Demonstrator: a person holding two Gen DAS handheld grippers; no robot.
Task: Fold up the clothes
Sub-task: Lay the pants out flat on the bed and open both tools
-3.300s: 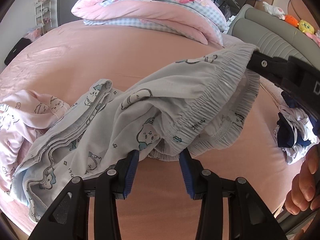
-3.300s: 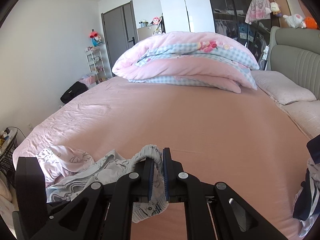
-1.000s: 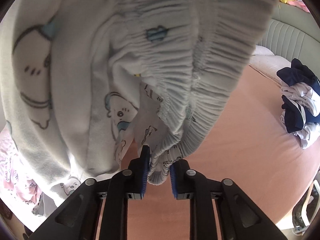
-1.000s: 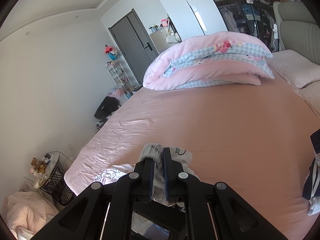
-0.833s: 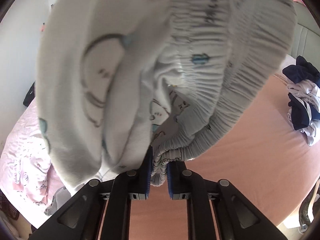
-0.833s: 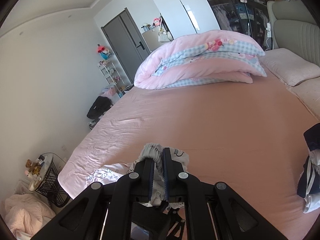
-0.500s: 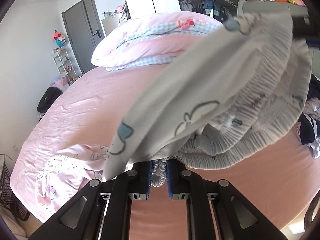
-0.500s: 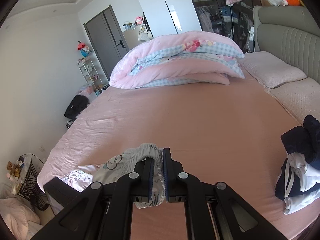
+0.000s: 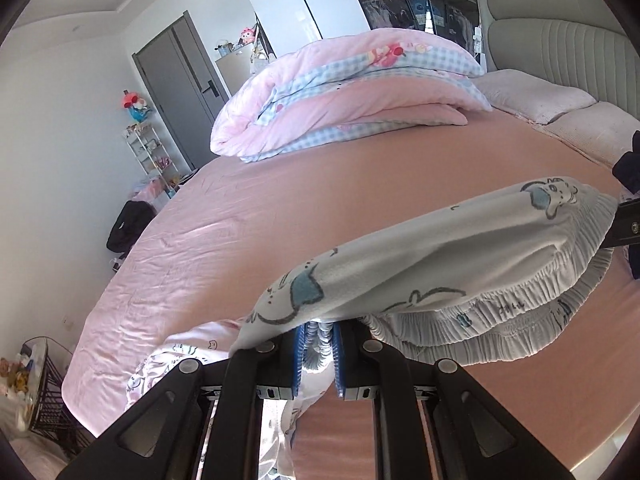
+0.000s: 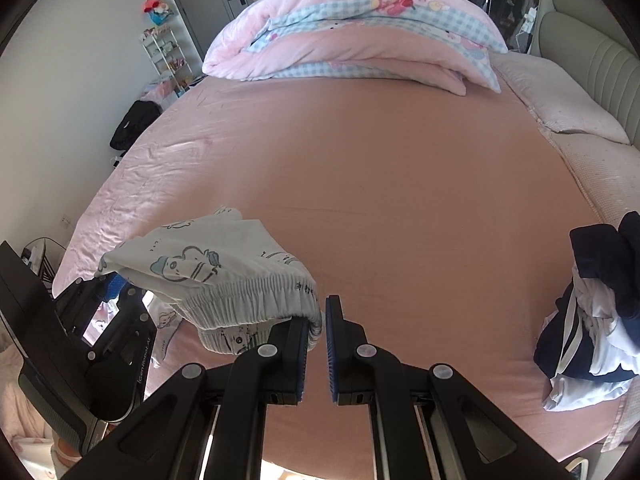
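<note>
White pyjama pants [image 9: 440, 256] with a blue cartoon print and a gathered elastic waistband hang in the air over the pink bed sheet [image 9: 320, 200]. My left gripper [image 9: 318, 328] is shut on one end of the waistband. Shut on the other end, my right gripper [image 10: 317, 312] shows at the right edge of the left wrist view [image 9: 626, 226]. In the right wrist view the pants [image 10: 224, 276] stretch leftward to the left gripper [image 10: 114, 280]. The legs hang below, mostly hidden.
A pink printed garment [image 9: 188, 356] lies crumpled on the bed's near left corner. Navy and white clothes [image 10: 592, 308] are piled at the right edge. A folded pink duvet [image 10: 352, 32] lies at the far end, with pillows [image 10: 560, 104] and a headboard on the right.
The left gripper closed on the waistband, and the pants rose off the bed. Since half a second ago the grippers have drawn apart, stretching the waistband level between them.
</note>
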